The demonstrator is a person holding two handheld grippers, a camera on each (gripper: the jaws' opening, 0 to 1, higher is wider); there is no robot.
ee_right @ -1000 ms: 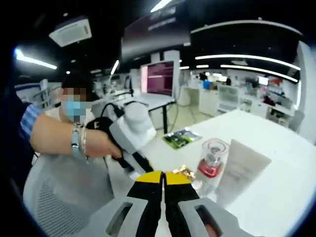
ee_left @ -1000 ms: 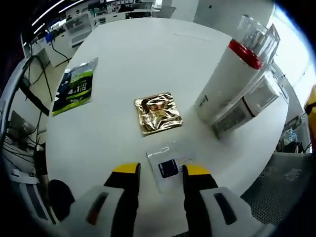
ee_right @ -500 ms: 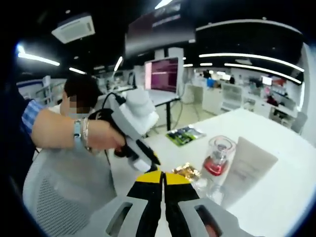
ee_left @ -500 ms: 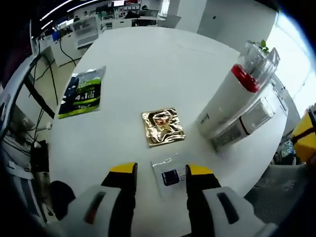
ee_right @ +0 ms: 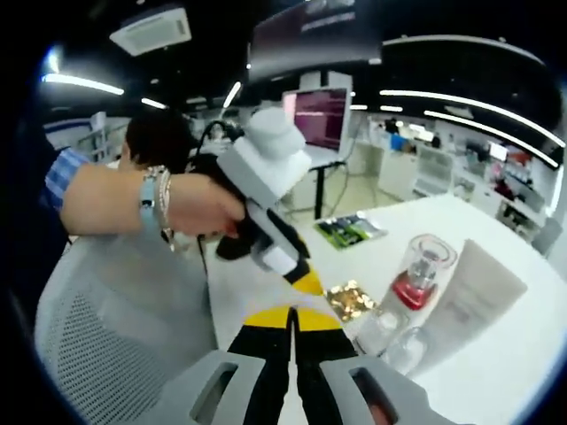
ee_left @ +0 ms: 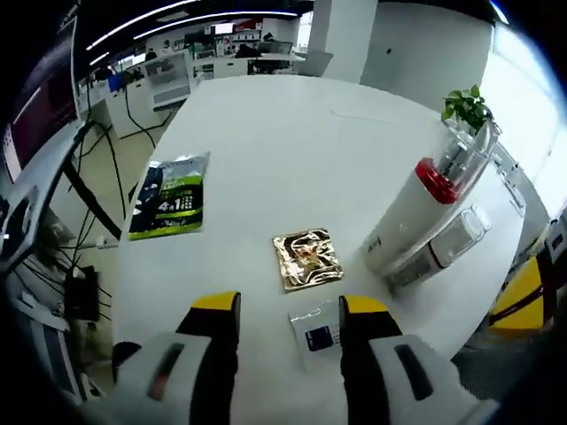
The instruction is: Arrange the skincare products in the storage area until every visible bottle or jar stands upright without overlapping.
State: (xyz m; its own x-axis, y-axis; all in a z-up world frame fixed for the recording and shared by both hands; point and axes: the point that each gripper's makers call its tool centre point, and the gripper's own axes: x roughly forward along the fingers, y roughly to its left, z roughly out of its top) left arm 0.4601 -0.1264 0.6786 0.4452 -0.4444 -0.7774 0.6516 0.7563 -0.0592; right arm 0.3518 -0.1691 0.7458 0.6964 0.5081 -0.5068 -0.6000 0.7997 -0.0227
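**Inspector:** Left gripper [ee_left: 288, 320] jaws parted, empty, above the table's [ee_left: 266, 133] near edge; right gripper [ee_right: 292, 320] closed on nothing.

**Assistant:** Target?

**Inspector:** White bottle [ee_left: 409, 214], red collar, clear cap, leaning on a white tube [ee_left: 443, 251] at the right. Advise approaching low and gripping mid-body, clear of the gold sachet [ee_left: 307, 258].

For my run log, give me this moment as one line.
left gripper: open above small sachet | right gripper: shut, empty | white tube: lying down | gold sachet: flat
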